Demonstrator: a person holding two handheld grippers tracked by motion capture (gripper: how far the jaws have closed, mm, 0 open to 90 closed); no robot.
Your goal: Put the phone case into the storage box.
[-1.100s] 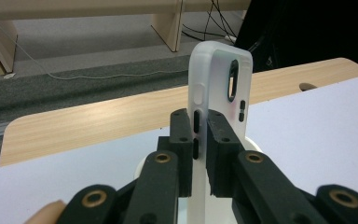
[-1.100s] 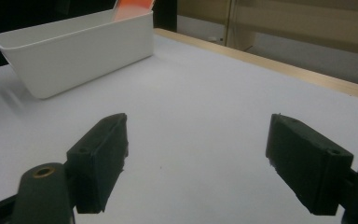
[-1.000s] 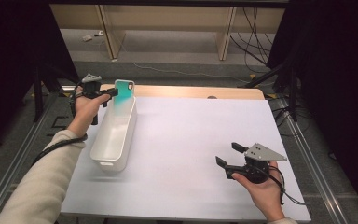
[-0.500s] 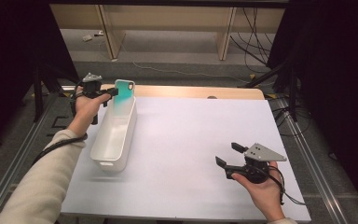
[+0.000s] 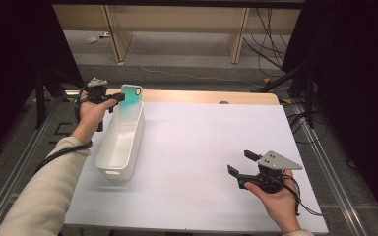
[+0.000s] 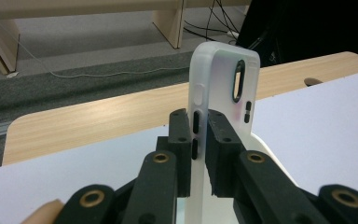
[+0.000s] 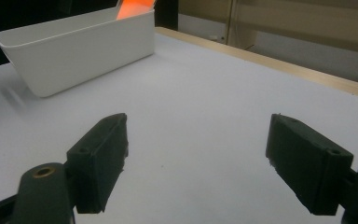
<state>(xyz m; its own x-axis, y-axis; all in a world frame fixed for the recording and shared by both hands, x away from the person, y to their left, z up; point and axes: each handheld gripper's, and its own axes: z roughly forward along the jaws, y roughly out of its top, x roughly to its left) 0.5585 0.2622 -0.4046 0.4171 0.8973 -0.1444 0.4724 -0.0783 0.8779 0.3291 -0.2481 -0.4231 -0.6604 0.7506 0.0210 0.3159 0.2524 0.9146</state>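
Phone case [image 5: 131, 97] stands upright over the white bin's [image 5: 120, 142] far end, clamped in our left hand-held gripper [image 5: 112, 98]. Our right hand-held gripper [image 5: 240, 167] hovers above the surface [image 5: 202, 142], jaws apart and empty.

The phone case [image 5: 131, 97] sits in the upper left of the high view, standing upright on edge above the far end of the white bin [image 5: 120, 140]. There it looks teal with a pale rim and an oval camera cutout near its top corner. In the left gripper view the phone case [image 6: 223, 79] appears frosted and translucent, with a dark oval cutout, side button slots and rounded corners, its thin side edge clamped between two black jaws.
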